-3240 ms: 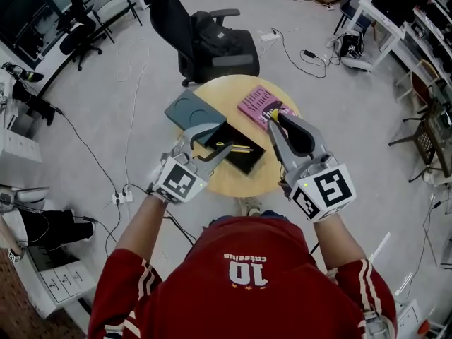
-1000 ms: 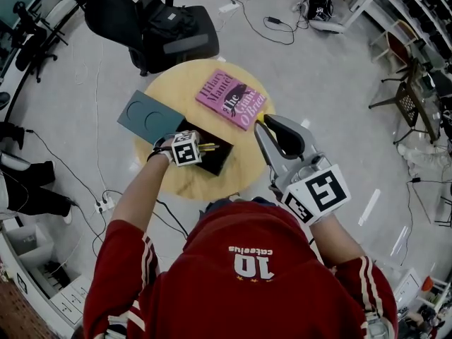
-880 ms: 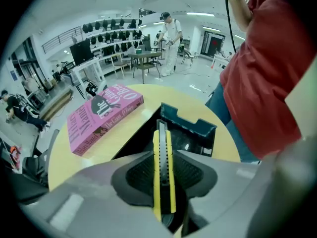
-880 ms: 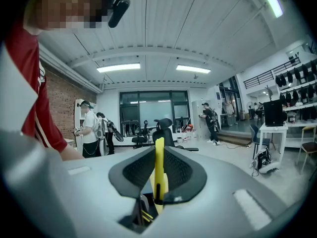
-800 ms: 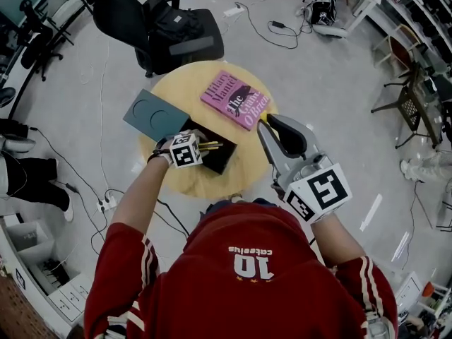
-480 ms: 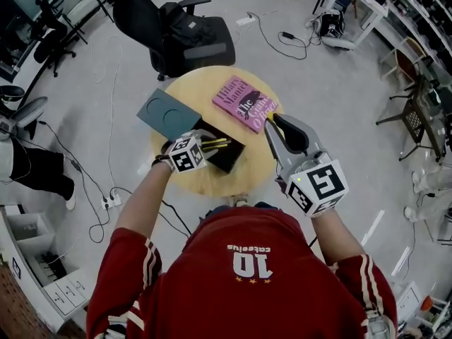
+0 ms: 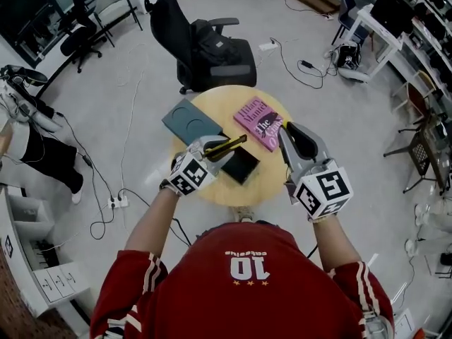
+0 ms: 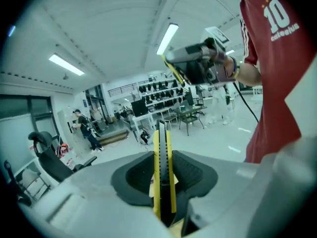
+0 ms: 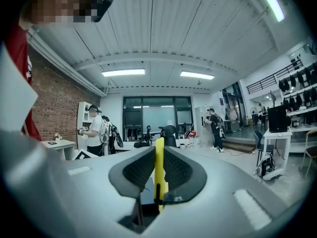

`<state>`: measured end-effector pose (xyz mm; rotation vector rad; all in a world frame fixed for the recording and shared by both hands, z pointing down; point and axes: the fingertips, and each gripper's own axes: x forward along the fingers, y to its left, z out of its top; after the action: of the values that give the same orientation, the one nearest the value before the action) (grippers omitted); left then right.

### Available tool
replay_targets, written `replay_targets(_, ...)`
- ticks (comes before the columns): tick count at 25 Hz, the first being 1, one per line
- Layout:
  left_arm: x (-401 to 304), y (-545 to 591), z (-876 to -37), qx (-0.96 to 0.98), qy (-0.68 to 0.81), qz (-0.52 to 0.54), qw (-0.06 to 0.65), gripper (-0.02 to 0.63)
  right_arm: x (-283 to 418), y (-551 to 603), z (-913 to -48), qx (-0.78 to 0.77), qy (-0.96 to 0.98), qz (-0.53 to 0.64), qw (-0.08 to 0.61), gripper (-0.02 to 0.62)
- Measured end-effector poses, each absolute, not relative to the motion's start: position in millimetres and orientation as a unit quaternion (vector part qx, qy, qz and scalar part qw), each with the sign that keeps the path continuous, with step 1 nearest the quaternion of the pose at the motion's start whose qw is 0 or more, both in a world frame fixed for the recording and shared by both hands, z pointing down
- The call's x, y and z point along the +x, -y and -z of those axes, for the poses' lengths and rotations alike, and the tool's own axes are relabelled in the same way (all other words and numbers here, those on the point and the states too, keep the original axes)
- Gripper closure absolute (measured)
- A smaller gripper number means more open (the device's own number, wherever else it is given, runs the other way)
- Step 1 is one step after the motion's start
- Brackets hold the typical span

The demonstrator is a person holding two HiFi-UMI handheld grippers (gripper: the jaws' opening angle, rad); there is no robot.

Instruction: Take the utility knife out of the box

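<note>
As we are clamping the utility knife (image 7: 233, 144) in the left gripper (image 7: 210, 149) just above the black box (image 7: 242, 165), its long axis is running to the far right (the right gripper (image 7: 289, 134), pinching a thin yellow piece (image 9: 159, 172), is hovering farther right).

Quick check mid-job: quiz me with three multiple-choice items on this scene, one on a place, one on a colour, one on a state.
1. Where is the utility knife? A in the right gripper; B in the left gripper, over the table; C under the book.
2. What colour is the book? A pink; B green; C white.
3. The right gripper's jaws are: A wide apart, empty; B closed on a yellow item; C out of view.
Answers: B, the left gripper view shows jaws clamping it; A, the head view shows a pink cover; B, the right gripper view shows it pinched between them.
</note>
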<state>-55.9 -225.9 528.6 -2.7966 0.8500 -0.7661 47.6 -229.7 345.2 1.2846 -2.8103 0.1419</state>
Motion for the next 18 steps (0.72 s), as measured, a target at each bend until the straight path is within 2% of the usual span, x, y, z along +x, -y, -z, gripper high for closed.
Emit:
replay_targets(11,-116,185,-379,-0.890,-0.450,0.053,0.052,0.479,10,201,-324,0.393,0.919,-0.040,-0.009,0.545)
replay_targets(18,-138,154,-323,-0.840,-0.536,0.001,0.077,0.479,8,178,-305,0.399,0.917,-0.014,-0.027,0.545)
